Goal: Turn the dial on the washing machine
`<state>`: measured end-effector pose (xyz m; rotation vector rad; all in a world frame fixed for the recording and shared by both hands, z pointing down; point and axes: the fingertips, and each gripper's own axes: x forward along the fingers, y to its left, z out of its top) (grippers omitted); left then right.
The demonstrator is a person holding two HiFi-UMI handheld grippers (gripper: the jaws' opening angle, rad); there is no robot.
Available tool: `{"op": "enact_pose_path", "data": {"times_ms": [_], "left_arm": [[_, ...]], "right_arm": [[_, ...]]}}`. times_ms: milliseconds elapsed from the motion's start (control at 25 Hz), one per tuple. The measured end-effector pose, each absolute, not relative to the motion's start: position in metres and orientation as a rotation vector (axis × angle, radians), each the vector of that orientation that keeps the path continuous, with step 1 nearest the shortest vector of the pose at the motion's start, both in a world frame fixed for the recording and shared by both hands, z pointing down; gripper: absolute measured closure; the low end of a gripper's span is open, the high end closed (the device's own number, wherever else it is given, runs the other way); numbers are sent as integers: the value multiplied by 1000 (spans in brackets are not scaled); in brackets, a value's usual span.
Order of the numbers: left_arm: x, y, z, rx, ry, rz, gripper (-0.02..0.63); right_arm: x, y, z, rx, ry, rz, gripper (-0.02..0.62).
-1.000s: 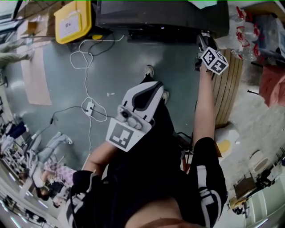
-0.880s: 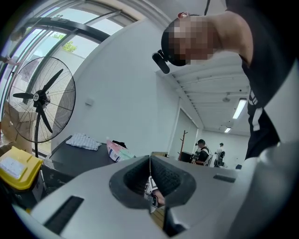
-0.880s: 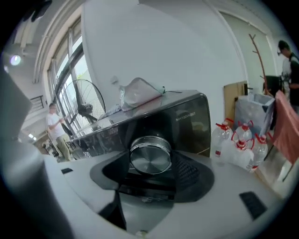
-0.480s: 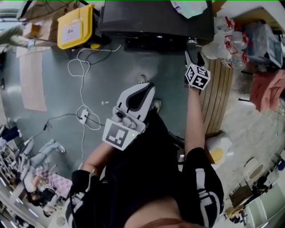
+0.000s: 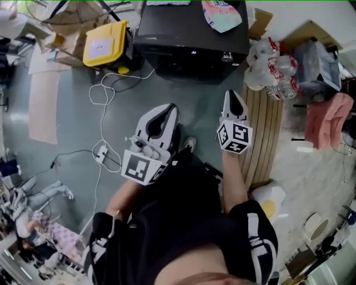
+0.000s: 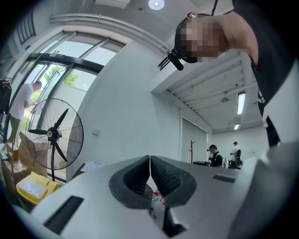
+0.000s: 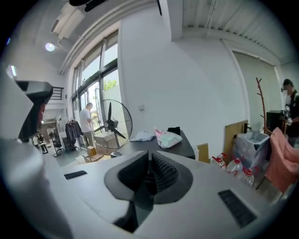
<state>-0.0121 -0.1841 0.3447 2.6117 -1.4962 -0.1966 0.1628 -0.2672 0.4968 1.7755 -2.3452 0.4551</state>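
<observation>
While you stand back from the washer [image 5: 189, 33], neither gripper is on the dial [image 5: 226, 56], the small silver knob at the right end of its front edge, near the top of the head view. Your right gripper [image 5: 232, 94] is the nearer one. It points toward that corner but is well apart from it, and its jaws are closing, all but together, with nothing between them. Your left gripper [image 5: 171, 107] hangs in front of your hip, its jaws pressed together and empty.

You cannot read the dial's setting at this size. Judging by your stance, either the turn is done and you are clear, or the whole reach lies ahead. If it lies ahead, you'll need to open the right jaws, step in, bring them round the knob, close and twist.

A bag [image 5: 221, 14] lies on the washer's top, clear of the dial. Bottles [image 5: 272, 67] stand just right of that corner, and wooden slats [image 5: 267, 128] run beside your right arm, so mind your elbow. A cable [image 5: 103, 100] loops over the floor to your left, near a yellow bin [image 5: 105, 43], off your path. A fan [image 6: 53, 135] stands farther off. Nothing lies between the right gripper and the dial.
</observation>
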Motion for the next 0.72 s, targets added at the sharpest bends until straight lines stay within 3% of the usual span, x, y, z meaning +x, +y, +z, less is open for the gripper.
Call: {"op": "enact_pose_path", "data": {"times_ms": [360,720], "left_arm": [[-29,-133,319,2606,-1504,-200,581],[-54,-125,329,2603,-1494,-174,581]], "right_arm": [[129,-177,395,1715,-2478,398,561],[96,-132,383,1660,-2504,397,568]]}}
